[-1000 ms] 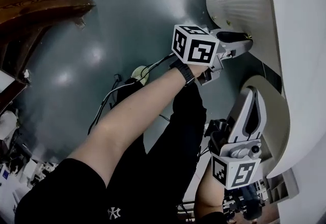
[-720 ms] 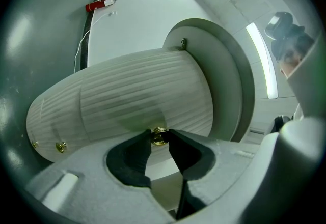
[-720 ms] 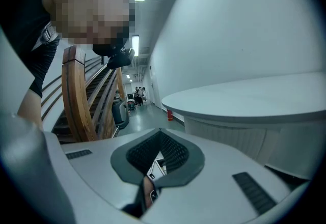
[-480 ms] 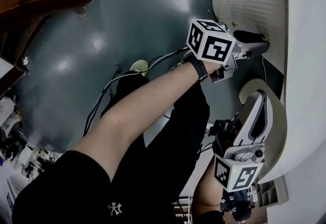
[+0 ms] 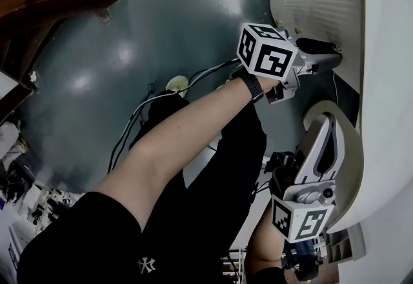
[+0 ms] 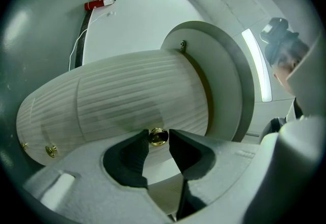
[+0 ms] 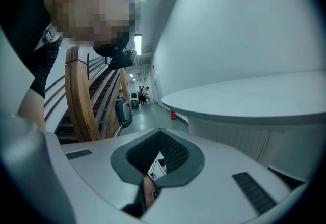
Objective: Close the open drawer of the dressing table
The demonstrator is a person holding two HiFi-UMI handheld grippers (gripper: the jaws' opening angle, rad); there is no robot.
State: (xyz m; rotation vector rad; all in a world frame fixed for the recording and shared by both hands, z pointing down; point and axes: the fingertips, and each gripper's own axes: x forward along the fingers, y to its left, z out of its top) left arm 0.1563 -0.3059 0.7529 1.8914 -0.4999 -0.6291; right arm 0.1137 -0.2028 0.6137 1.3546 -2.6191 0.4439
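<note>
Over the last second, the left gripper (image 5: 326, 57) has shifted toward the upper right of the head view, up against the drawer (image 6: 127, 95). Its jaws are closed on the small brass knob (image 6: 158, 137), probably to steer the push. The drawer, cream, ribbed and rounded, juts out at upper right. The right gripper (image 7: 160, 134) waits at lower right, jaws together and empty.

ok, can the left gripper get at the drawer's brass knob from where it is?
Looks like yes: the left gripper has the brass knob right between its jaws, apparently pinched, and nothing else stands in the way.
</note>
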